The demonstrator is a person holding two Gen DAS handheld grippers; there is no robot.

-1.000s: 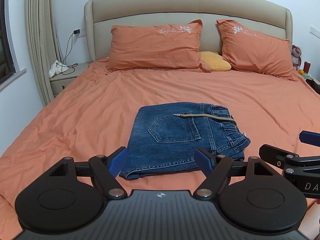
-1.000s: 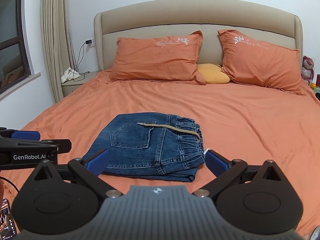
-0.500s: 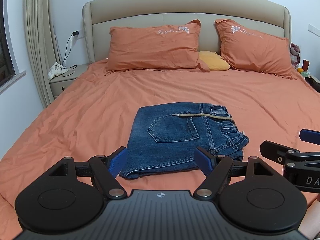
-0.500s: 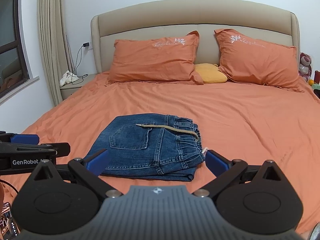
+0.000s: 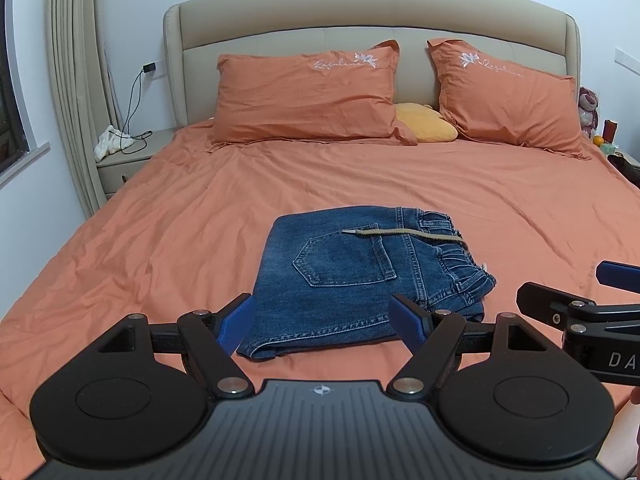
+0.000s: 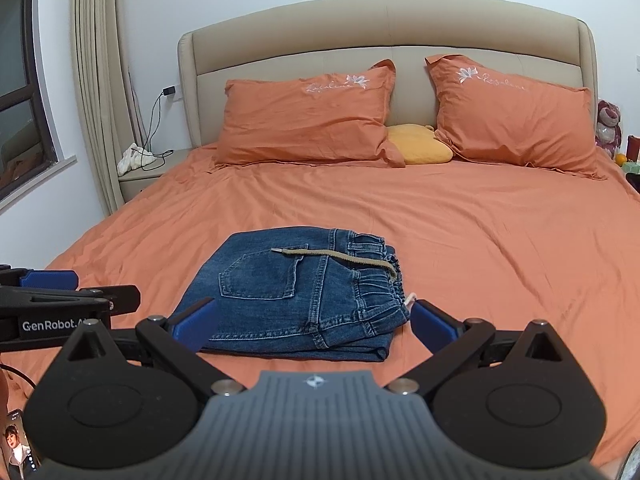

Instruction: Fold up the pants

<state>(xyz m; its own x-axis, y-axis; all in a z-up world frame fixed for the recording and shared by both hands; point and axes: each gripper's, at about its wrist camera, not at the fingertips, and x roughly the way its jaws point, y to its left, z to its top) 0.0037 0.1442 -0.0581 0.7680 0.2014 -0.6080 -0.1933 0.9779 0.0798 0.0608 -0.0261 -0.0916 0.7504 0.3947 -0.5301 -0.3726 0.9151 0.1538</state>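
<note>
**Hovering over folded jeans, both grippers empty**

Lying on the bed (image 5: 400,176), near its front middle, the jeans (image 5: 360,276) are sitting in a folded compact stack, back pocket (image 5: 344,260) facing up, waistband bunching on the right side. A tan drawstring (image 5: 404,233) is trailing across the top of the denim, from the pocket area over to the waistband. Folded edges are showing at the front of the stack, layers lying one over another.

The left gripper (image 5: 322,320) is hanging just in front of the jeans, jaws spread wide, holding nothing; the blue pads (image 5: 236,322) are framing the front edge of the stack, not clearly touching it. The right gripper (image 6: 314,320) is doing the same from its side: jaws wide, empty, the front of the jeans showing between the fingers. Each gripper is showing at the edge of the other's view, the two sitting side by side.

Behind, two orange pillows (image 6: 308,116) are leaning on the beige headboard (image 6: 384,28), a yellow cushion (image 6: 420,146) sitting between them. A nightstand (image 5: 132,160) at left is carrying a white cloth (image 5: 112,144) and a cable.
</note>
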